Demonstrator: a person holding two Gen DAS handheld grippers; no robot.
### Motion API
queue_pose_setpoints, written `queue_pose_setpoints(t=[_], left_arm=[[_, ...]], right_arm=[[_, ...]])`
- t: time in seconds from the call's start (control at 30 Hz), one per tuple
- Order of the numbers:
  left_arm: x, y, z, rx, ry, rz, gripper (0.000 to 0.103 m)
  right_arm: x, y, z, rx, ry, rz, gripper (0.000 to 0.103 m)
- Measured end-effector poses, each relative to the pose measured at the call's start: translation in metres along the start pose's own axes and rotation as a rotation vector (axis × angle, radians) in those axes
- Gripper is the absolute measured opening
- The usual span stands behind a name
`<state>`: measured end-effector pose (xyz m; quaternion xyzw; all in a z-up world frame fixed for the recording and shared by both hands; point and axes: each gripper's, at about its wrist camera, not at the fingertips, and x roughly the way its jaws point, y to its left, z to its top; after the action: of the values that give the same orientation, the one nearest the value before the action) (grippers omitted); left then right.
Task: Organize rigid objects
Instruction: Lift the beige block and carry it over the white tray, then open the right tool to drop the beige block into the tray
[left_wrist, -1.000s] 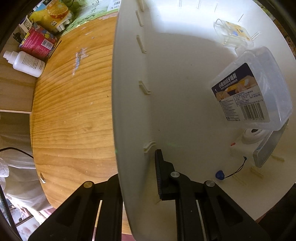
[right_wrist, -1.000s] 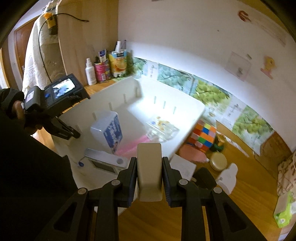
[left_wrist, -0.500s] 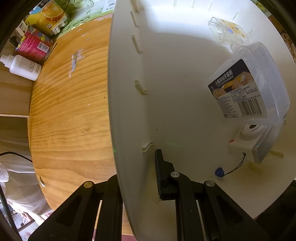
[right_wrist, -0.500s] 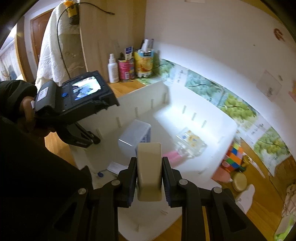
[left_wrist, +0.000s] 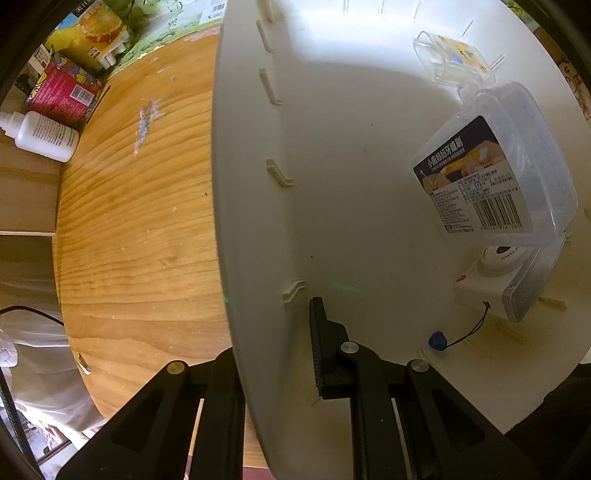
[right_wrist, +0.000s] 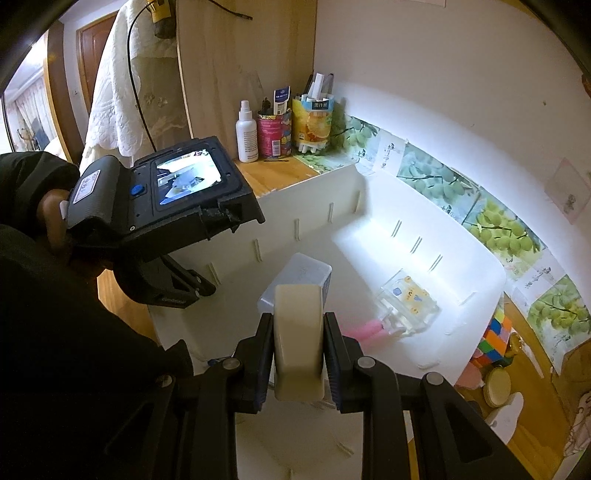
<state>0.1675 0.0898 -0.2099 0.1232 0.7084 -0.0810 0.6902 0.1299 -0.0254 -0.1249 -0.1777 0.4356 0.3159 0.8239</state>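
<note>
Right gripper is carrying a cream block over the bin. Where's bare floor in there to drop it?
Bare floor runs along the left wall of the white bin, between it and the labelled clear box. Crowded on the far side: small clear case, pink item, white device.

The cream block (right_wrist: 298, 343) hides most of the frosted container (right_wrist: 303, 275) (centre frame). The white gadget (left_wrist: 491, 273) at right sits half covered, its label too small to read.
</note>
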Motion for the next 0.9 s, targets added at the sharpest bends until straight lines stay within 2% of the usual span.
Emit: queue_pose_setpoints(t=[0.3, 0.4, 0.57, 0.9], left_arm=[[0.000, 0.000, 0.001, -0.001, 0.001, 0.001, 0.014], [0.000, 0.000, 0.001, 0.001, 0.001, 0.001, 0.014], [0.000, 0.000, 0.001, 0.000, 0.001, 0.001, 0.014], [0.000, 0.000, 0.001, -0.009, 0.005, 0.001, 0.014]], right_arm=[[0.002, -0.004, 0.000, 0.036, -0.001, -0.003, 0.030], [0.002, -0.005, 0.000, 0.039, -0.004, -0.008, 0.036], [0.002, -0.008, 0.000, 0.053, -0.007, -0.027, 0.054], [-0.009, -0.013, -0.006, 0.083, -0.038, -0.080, 0.068]])
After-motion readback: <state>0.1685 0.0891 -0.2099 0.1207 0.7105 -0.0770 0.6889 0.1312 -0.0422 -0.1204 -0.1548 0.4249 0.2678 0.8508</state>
